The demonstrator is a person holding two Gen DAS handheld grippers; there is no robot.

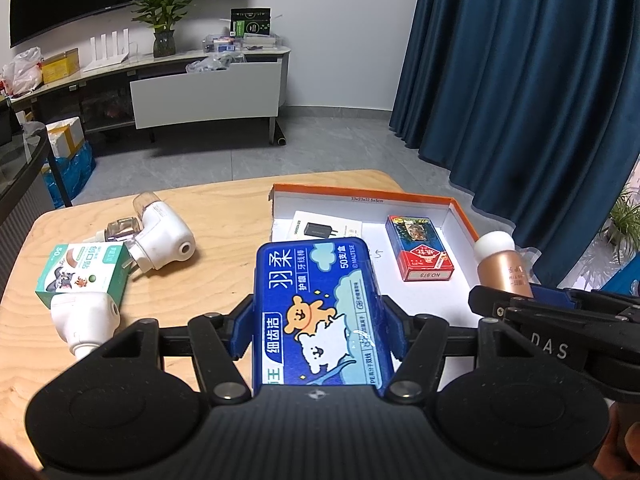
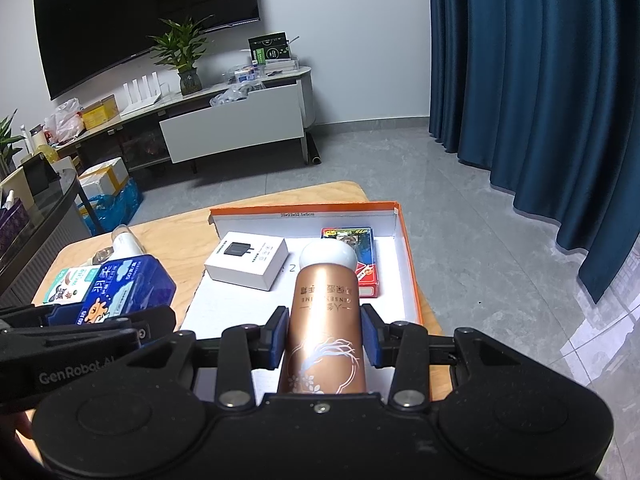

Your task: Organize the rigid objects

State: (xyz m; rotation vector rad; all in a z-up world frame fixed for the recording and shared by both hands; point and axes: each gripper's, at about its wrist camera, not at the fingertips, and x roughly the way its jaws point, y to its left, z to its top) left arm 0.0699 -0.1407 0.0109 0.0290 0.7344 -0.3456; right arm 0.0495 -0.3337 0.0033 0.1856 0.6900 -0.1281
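Nearest the cameras, the left gripper stands about half open, its blue pads pressed on the sides of a blue floss-pick box, held above the near edge of the wooden table. The right gripper is closed on a rose-gold bottle with a white cap, held over the orange-rimmed tray.

Risks, as judged: the smooth, round bottle could slip or roll between the pads if tilted further; released on its side, it could roll into the red card pack. With both grippers close together, a simultaneous descent could make them collide.

Legible writing: "50" and "MALTESE" on the floss box; "NO.975" on the card pack; "GenRobot.AI" on the left gripper's body. Farther back, a white charger box lies in the tray.
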